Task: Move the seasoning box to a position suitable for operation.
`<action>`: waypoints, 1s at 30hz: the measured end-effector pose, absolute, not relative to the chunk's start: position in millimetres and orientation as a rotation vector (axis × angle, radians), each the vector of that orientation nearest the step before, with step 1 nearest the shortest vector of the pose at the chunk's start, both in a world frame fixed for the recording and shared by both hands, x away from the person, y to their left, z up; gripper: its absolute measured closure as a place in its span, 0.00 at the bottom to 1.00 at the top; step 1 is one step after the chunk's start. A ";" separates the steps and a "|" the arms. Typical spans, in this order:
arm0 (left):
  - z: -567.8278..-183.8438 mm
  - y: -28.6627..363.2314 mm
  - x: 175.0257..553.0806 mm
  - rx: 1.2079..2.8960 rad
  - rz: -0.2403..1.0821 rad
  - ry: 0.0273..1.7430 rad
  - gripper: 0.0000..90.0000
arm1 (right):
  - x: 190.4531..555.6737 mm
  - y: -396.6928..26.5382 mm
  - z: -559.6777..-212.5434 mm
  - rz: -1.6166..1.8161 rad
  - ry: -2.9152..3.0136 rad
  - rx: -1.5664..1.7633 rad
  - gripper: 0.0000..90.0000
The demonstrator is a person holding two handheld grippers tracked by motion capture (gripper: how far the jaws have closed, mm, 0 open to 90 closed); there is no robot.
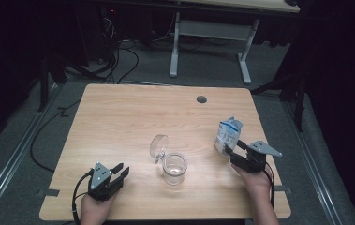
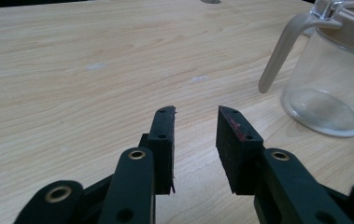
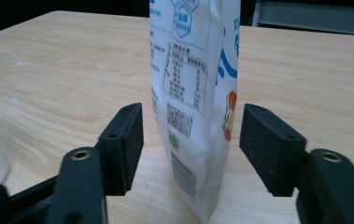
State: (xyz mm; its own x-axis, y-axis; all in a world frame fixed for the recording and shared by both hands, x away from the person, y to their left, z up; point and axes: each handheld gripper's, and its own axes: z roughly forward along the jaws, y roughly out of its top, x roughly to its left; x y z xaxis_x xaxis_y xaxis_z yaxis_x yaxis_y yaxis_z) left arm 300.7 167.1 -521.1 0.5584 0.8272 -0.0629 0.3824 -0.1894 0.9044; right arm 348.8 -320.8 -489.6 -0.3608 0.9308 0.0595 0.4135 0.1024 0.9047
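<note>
right hand-held gripper [image 3: 191, 140]: our jaws apart, straddling upright pouch [image 3: 195, 93], pads clear | left hand-held gripper [image 2: 195, 135]: part open, empty, near glass jar [image 2: 333, 79] | table [image 1: 119, 122]

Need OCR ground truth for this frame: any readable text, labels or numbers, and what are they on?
Pouch, standing on the table between the right gripper jaws: "D" in blue at its upper right edge is the one legible character.
Pouch, blue lettering at the top: cut off, unreadable.
Pouch, printed table and code patch: too small and blurred to read.
Glass jar: no text.
</note>
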 end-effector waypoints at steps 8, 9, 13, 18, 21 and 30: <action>-520.8 178.0 293.2 1.767 0.575 1.029 0.75 | 354.9 -320.6 -488.5 1.243 1.805 1.289 0.61; -520.7 179.0 292.4 1.767 0.577 1.030 0.75 | 355.4 -319.9 -488.7 1.241 1.805 1.282 0.63; -520.7 182.0 289.9 1.760 0.586 1.037 0.75 | 357.8 -315.8 -488.9 1.213 1.805 1.257 0.73; -521.4 184.1 289.2 1.757 0.587 1.045 0.74 | 358.4 -316.4 -489.1 1.205 1.826 1.235 0.87; -521.7 184.8 288.8 1.758 0.588 1.047 0.74 | 357.9 -316.9 -488.8 1.212 1.830 1.231 0.92; -522.1 184.2 287.1 1.762 0.585 1.037 0.71 | 357.8 -321.0 -489.1 1.229 1.858 1.212 1.00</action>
